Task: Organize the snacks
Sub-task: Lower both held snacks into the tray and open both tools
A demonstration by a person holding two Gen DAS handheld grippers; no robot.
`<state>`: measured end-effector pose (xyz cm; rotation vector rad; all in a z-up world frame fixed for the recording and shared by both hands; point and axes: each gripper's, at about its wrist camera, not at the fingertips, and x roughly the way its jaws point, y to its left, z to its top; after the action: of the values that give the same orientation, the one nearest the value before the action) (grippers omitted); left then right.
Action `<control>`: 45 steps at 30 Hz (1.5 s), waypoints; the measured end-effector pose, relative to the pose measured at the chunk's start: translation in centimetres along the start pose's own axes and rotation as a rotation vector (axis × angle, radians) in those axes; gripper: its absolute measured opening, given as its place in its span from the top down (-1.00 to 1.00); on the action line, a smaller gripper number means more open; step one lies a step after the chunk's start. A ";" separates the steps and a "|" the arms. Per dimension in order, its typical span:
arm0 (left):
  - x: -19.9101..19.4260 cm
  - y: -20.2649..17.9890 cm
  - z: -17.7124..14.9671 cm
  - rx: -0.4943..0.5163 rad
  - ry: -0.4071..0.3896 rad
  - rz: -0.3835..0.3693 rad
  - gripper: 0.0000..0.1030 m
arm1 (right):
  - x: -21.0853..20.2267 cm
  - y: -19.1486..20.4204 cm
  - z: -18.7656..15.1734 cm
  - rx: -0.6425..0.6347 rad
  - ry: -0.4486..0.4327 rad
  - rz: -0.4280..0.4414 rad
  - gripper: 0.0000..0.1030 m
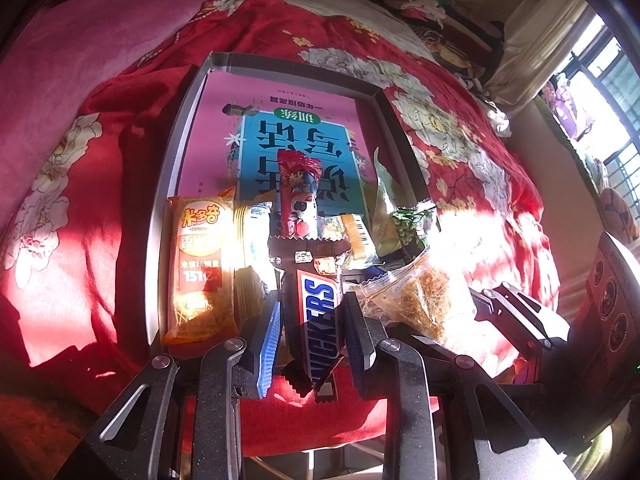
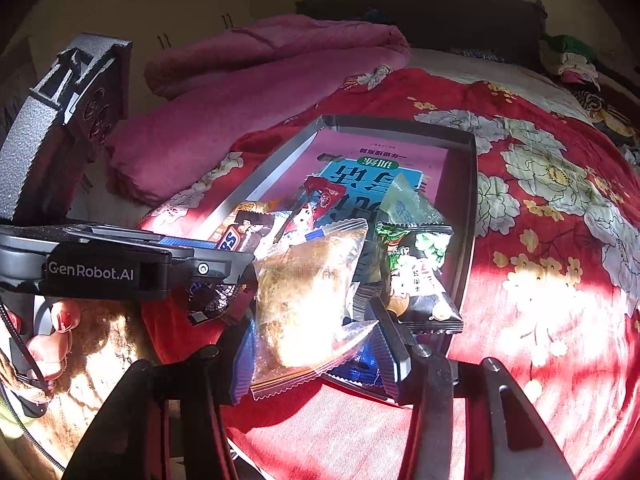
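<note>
A shallow grey box [image 1: 176,152] [image 2: 468,200] lies on a red flowered bedspread, with a pink and blue book on its floor. My left gripper [image 1: 312,320] is shut on a Snickers bar [image 1: 318,320] over the box's near edge; that bar [image 2: 232,238] also shows in the right wrist view beside the left gripper [image 2: 216,264]. My right gripper [image 2: 316,344] is shut on a clear packet of golden crispy snack [image 2: 308,292], which shows in the left wrist view [image 1: 416,300] too. In the box lie an orange packet [image 1: 198,264], a red wrapper [image 1: 298,196] and a dark green packet [image 2: 420,276].
A pink blanket [image 2: 256,84] is bunched at the left behind the box. Folded clothes [image 1: 424,4] are piled at the far end of the bed. A window [image 1: 600,92] with a curtain is at the right. Strong sun falls across the bedspread [image 2: 552,300].
</note>
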<state>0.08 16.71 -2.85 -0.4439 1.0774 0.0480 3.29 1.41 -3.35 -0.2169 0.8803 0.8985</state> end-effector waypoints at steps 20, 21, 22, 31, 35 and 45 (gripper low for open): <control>1.1 0.1 0.2 -0.001 0.017 0.003 0.41 | 1.3 -0.7 0.7 -0.005 -0.006 -0.015 0.01; 1.2 0.1 0.3 -0.003 0.017 0.003 0.41 | 1.4 -0.7 0.7 -0.006 -0.004 -0.014 0.01; 1.2 0.2 0.3 -0.006 0.017 0.001 0.41 | 1.4 -0.7 0.7 -0.007 -0.004 -0.013 0.01; 1.3 0.3 0.3 -0.010 0.017 0.001 0.41 | 1.7 -0.6 1.3 -0.023 -0.005 -0.023 0.00; 1.5 0.3 0.4 -0.012 0.018 0.001 0.41 | 2.0 -0.6 1.6 -0.033 -0.005 -0.032 0.00; 1.7 0.4 0.6 -0.015 0.017 0.003 0.41 | 2.4 -0.3 2.0 -0.071 -0.005 -0.043 -0.02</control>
<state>1.29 16.97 -4.20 -0.4572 1.0953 0.0552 5.41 3.65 -3.86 -0.2931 0.8371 0.8909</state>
